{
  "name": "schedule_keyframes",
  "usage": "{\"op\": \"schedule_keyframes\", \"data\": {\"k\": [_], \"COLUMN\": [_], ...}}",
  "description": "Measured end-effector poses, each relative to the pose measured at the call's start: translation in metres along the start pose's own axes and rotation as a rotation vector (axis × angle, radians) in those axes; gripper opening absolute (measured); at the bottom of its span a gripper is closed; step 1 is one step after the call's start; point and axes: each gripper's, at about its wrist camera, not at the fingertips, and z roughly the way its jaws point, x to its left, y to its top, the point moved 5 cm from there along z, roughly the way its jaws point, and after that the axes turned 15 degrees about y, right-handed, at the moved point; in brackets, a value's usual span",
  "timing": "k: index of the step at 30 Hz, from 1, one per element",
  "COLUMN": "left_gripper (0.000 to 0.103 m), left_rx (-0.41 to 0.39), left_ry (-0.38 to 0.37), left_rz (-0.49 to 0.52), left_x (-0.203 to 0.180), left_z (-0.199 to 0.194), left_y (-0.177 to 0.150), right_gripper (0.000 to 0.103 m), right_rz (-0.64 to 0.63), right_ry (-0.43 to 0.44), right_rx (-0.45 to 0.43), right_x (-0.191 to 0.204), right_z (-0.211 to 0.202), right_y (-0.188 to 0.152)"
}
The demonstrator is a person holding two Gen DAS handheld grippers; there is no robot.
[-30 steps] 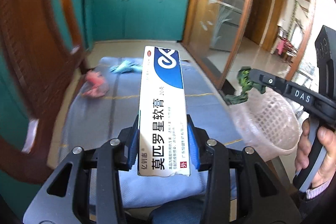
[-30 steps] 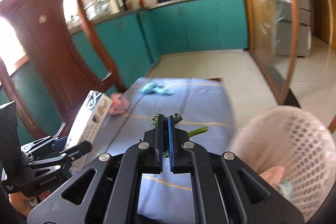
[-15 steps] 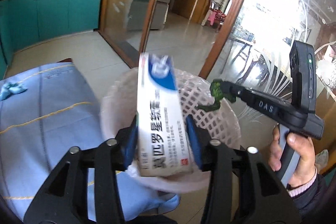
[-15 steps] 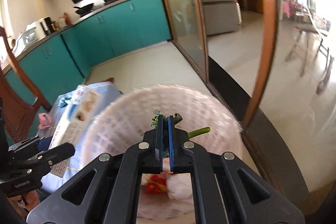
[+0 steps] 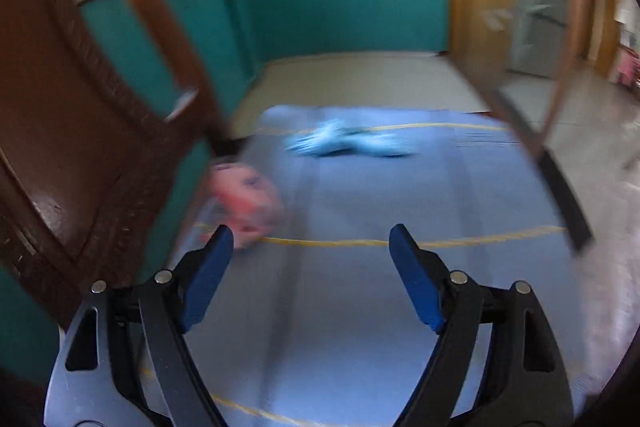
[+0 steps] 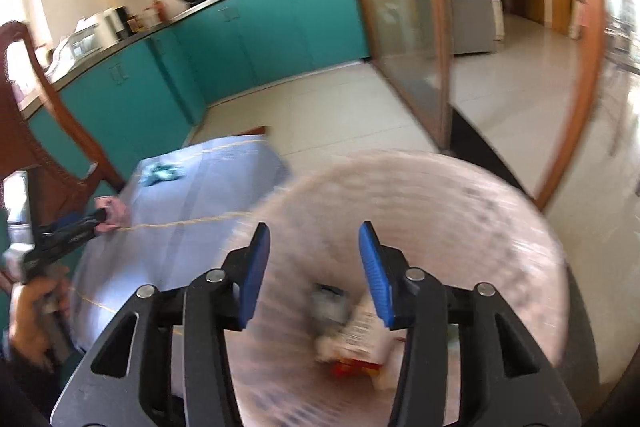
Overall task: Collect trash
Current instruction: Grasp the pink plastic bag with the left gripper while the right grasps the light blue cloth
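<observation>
Right wrist view shows the right hand-held gripper [image 6: 314,269] wide and empty above the basket [image 6: 500,227], which holds some trash. Left hand-held gripper [image 5: 310,277], also wide, faces pink trash [image 5: 248,203] and blue trash [image 5: 344,143] left on the desk [image 5: 460,195].

Teal cabinets [image 6: 256,39] along wall, pale tiled floor [image 6: 328,107], carved wooden chair [image 5: 68,131], glass partition [image 6: 404,27], daylight.

Matt blue cloth [image 5: 420,195] over the desk; glossy carved wood chair [image 5: 72,131]; perforated plastic basket [image 6: 472,211]; glossy floor tiles [image 6: 320,107].
</observation>
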Motion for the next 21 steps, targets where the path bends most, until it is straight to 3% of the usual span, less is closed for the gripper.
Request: {"op": "schedule_keyframes", "data": {"k": [3,5,8,11,16,21], "left_gripper": [0.081,0.079,0.051,0.036,0.029,0.024], "left_rx": [0.04,0.066,0.099,0.096,0.082,0.069], "left_ry": [0.06,0.058,0.039,0.02,-0.015,-0.073], "left_rz": [0.017,0.016,-0.005,-0.007,-0.061,-0.069], "left_x": [0.011,0.009,0.013,0.014,0.024,0.023], "left_z": [0.039,0.057,0.074,0.082,0.092,0.085], "left_y": [0.002,0.0,-0.006,-0.006,-0.01,-0.013], "right_gripper": [0.059,0.064,0.071,0.072,0.072,0.069], "right_rz": [-0.049,-0.104,-0.181,-0.2,-0.341,-0.35], "right_ry": [0.083,0.142,0.173,0.222,0.208,0.212], "right_rx": [0.037,0.06,0.108,0.195,0.322,0.403], "right_x": [0.042,0.076,0.115,0.147,0.198,0.213], "right_z": [0.038,0.075,0.137,0.205,0.326,0.383], "right_y": [0.021,0.043,0.071,0.084,0.075,0.053]}}
